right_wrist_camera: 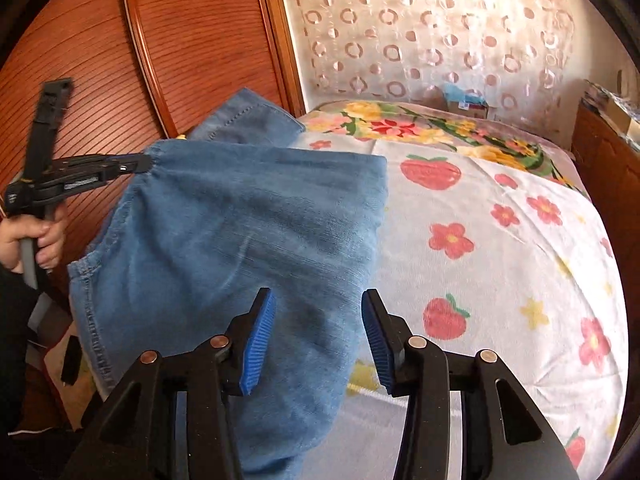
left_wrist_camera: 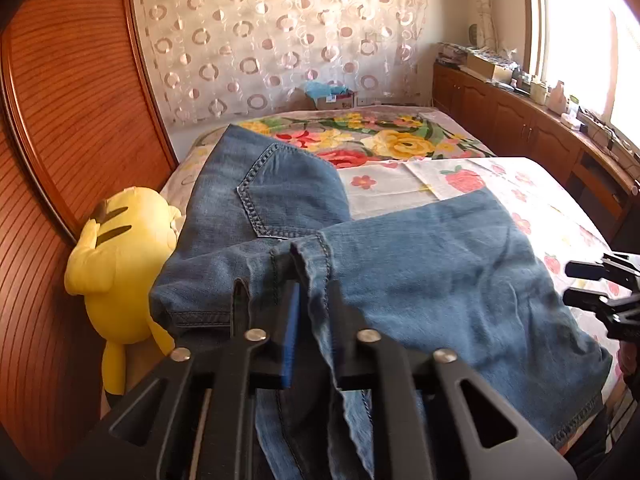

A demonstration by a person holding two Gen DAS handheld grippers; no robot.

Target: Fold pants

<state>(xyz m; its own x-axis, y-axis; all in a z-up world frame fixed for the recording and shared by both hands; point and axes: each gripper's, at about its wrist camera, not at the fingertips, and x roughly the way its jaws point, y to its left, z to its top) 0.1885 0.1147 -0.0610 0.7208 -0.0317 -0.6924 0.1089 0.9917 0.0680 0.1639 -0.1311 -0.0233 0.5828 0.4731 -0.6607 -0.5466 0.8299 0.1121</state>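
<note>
While our left gripper (left_wrist_camera: 310,312) is clamped tight on a bunched denim hem at lower centre of its frame, the pants (left_wrist_camera: 400,272) lie spread on the bed (left_wrist_camera: 540,200), filling the middle of that view, with the back pocket toward the upper left and a leg panel running off to the right. From the right wrist view we see the same left gripper (right_wrist_camera: 146,162) at mid left, pinching the cloth's upper left corner and holding it lifted, so the fabric drapes down and right from that point. Our right gripper (right_wrist_camera: 318,340) stands wide open and holds nothing, its blue pads (right_wrist_camera: 260,344) astride the lower right edge of the pants (right_wrist_camera: 240,248), one pad over denim, the other over the strawberry sheet (right_wrist_camera: 500,280). We judge that the right gripper is nearer the free edge, which lies straight ahead of it and runs up the frame, so closing there seems the next step. A yellow plush (left_wrist_camera: 120,264) sits at far left, beside the pants.
</note>
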